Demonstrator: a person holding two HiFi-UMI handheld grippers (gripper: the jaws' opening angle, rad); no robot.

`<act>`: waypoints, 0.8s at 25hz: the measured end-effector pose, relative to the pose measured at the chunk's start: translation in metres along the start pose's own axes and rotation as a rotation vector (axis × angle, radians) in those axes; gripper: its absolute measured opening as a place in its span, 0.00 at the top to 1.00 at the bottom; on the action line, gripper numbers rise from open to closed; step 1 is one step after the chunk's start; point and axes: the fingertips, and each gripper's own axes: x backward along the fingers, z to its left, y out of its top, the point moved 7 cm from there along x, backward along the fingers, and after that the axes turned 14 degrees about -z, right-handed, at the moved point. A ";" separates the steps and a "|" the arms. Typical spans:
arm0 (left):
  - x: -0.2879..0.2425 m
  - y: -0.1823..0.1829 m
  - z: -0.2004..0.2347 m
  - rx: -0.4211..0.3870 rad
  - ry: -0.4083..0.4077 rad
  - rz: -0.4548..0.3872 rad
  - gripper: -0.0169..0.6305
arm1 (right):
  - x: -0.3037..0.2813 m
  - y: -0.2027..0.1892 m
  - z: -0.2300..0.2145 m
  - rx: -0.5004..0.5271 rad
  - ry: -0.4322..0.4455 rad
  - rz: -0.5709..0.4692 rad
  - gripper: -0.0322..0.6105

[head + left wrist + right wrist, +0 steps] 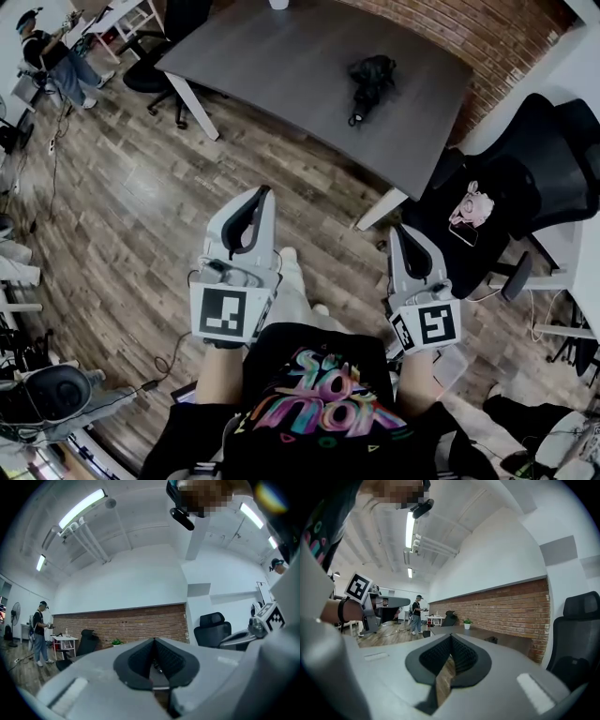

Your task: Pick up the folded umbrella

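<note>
Wooden flooring (141,216) filled the lower part of the head view, and a dark table (281,66) was seen across the upper centre. On the right part of that table the folded umbrella (370,80) was laid, its long axis running from upper right to lower left, with the strap end turned toward the table's near edge. The left gripper (255,199) and the right gripper (405,234) were held level before the person's body, both pointed toward the top of the frame and kept well apart from the table. Each pair of jaws was closed tip to tip, with nothing gripped. The umbrella was placed almost straight above the right gripper in the frame, and up and to the right of the left gripper. The right gripper was therefore judged the more directly aligned, though neither was clearly nearer.
</note>
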 end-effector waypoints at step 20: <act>-0.156 -0.056 0.155 0.046 -0.035 0.017 0.97 | -0.194 -0.036 -0.037 0.038 -0.078 0.076 0.95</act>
